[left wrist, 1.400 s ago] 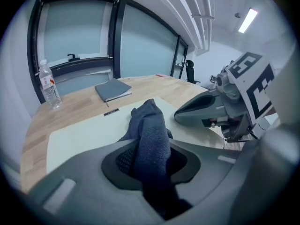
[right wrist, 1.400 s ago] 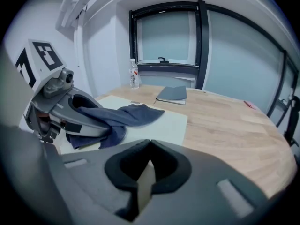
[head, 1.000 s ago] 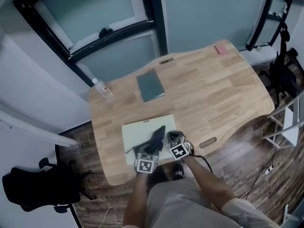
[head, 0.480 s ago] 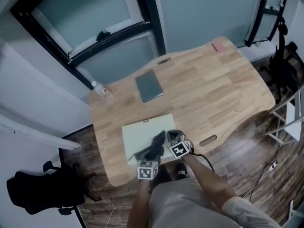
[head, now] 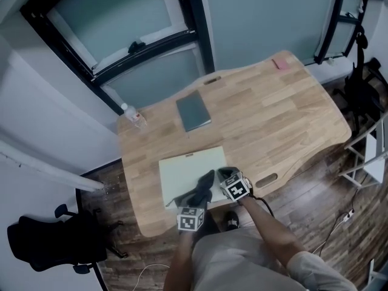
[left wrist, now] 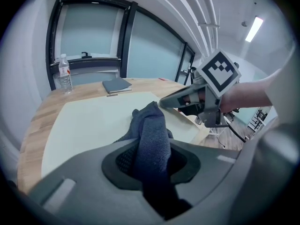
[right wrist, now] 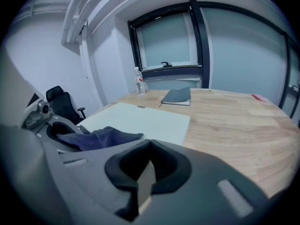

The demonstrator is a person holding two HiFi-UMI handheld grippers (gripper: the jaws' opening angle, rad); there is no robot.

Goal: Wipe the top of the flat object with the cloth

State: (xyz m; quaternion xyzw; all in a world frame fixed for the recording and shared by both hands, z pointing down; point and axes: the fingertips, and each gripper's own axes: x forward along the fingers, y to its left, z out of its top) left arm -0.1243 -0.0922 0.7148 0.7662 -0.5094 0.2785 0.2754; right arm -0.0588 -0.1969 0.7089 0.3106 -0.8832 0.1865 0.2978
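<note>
Head view, lower centre: the left gripper (head: 195, 204) is clamped on the dark cloth (head: 201, 190), which is draped on the pale flat mat (head: 182, 165) at the lower edge of the wooden table (head: 273, 114). The right gripper (head: 224, 174), jaws together (tips touching in its own view), sits at the mat's lower-right corner. A grey notebook (head: 194, 111) and a bottle (head: 134, 115) lie above, toward the upper left.
</note>
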